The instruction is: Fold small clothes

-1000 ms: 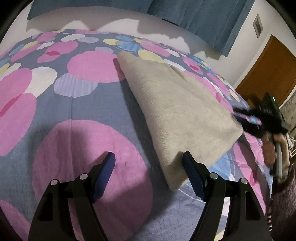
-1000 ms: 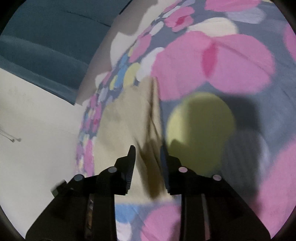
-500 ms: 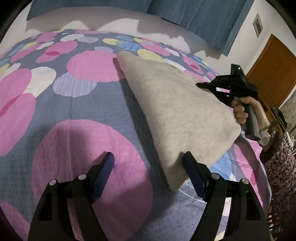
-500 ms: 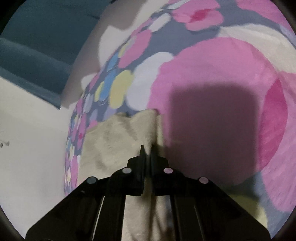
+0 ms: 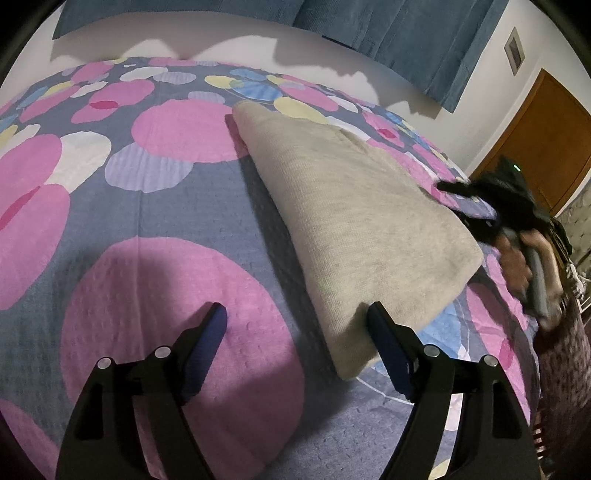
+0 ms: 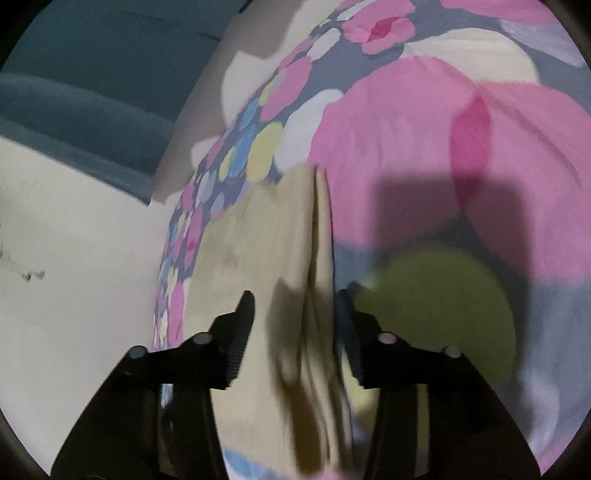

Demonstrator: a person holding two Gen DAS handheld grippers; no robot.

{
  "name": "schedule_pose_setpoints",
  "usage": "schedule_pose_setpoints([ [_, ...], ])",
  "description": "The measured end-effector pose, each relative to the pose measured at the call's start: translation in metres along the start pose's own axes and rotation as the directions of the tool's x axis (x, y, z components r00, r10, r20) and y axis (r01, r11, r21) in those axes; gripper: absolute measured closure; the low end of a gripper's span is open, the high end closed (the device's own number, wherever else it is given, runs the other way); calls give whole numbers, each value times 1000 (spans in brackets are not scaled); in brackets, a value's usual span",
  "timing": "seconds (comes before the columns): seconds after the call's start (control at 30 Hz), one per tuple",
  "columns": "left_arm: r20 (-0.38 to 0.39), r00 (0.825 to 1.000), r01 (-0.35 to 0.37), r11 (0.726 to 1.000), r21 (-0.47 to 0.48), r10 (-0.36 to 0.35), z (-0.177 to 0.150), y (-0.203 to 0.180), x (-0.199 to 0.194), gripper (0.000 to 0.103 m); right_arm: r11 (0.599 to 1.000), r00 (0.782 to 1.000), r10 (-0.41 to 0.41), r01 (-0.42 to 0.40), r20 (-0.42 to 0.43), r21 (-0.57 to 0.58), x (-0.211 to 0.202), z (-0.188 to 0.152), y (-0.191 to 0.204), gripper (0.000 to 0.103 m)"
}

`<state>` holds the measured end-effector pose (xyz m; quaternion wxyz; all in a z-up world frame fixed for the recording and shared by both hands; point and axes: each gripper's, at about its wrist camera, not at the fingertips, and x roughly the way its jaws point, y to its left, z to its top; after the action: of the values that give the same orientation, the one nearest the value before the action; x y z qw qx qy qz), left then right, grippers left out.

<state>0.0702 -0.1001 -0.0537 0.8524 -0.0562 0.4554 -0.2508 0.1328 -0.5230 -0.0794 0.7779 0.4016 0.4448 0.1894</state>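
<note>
A beige folded cloth (image 5: 354, 221) lies flat on the flowered bedspread (image 5: 147, 221). My left gripper (image 5: 295, 321) is open and empty, just above the bed, with its right finger by the cloth's near corner. My right gripper (image 6: 295, 306) is open over the cloth (image 6: 258, 258), its jaws on either side of a raised fold along the cloth's edge. It also shows in the left wrist view (image 5: 491, 206), blurred, at the cloth's far right edge, held by a hand.
A white wall and blue curtains (image 5: 388, 26) stand behind the bed. A brown door (image 5: 535, 140) is at the right. The bedspread stretches wide to the left of the cloth.
My right gripper was shut on the cloth's edge half a second ago and is now open, lower and back at the right edge. The left gripper has not moved.
</note>
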Motion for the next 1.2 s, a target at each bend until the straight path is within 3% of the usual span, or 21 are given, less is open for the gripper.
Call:
schedule_pose_setpoints([
  [0.13, 0, 1000, -3, 1000, 2, 3, 0, 0, 0, 26, 1000, 1000, 18, -18, -23, -2, -16, -38, -3, 54],
  [0.23, -1, 1000, -8, 1000, 5, 8, 0, -1, 0, 26, 1000, 1000, -17, 16, -25, -24, -23, -57, -5, 57],
  [0.33, -2, 1000, -12, 1000, 5, 12, 0, -1, 0, 26, 997, 997, -73, 72, -24, -39, -22, -65, -5, 83],
  [0.43, -4, 1000, -10, 1000, 4, 10, 0, -1, 0, 26, 999, 999, -49, 49, -22, -19, -22, -69, -14, 90],
  [1.2, -5, 1000, -19, 1000, 12, 19, 0, 0, 0, 23, 996, 998, -33, 37, 45, -81, -21, -76, -11, 90],
])
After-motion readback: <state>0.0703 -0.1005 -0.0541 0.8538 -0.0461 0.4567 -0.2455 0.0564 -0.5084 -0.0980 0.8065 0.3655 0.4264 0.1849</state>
